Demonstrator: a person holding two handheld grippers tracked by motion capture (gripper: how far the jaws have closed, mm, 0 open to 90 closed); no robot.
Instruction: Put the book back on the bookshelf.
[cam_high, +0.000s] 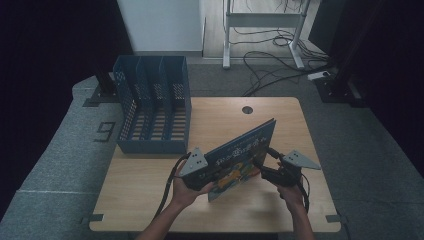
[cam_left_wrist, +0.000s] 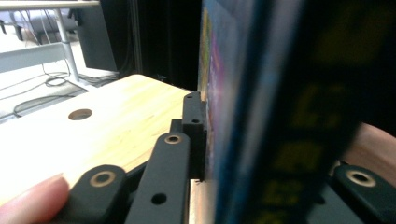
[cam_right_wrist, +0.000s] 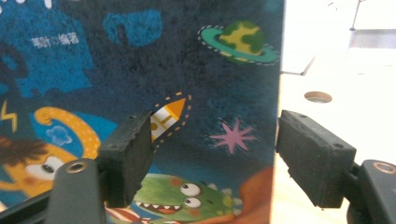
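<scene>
- Your left gripper (cam_high: 209, 176) has its jaws closed tight on the picture book (cam_high: 243, 157), which stands nearly on edge at the near middle of the counter (cam_high: 145, 195). In the left gripper view the book (cam_left_wrist: 261, 112) rises straight up between those jaws, its cover pressed against the left pad.
- Your right gripper (cam_high: 265, 159) sits at the book's right end with its jaws spread. In the right gripper view one pad lies in front of the cover (cam_right_wrist: 187, 84) and the other stands off past the book's edge, over bare wood, so by the look of it this gripper presses on nothing yet.
- The book's long axis runs from near left to far right across the counter, its top edge climbing toward the cable hole (cam_high: 247, 109). Your two hands bracket it, the left at the low near corner, the right partway along the lower edge.
- The blue file rack (cam_high: 152, 107) stands at the far left corner, its slots open toward you. It lies up and left from the book, nearer your left hand.
- Judged from this, the coming move turns on swinging the book's long axis round to line up with a slot, spine upright.
- Open wood lies between book and rack, leaving room to turn. The rack's front lip and thin dividers are the edges to mind, and the counter's near edge is close under your wrists.
</scene>
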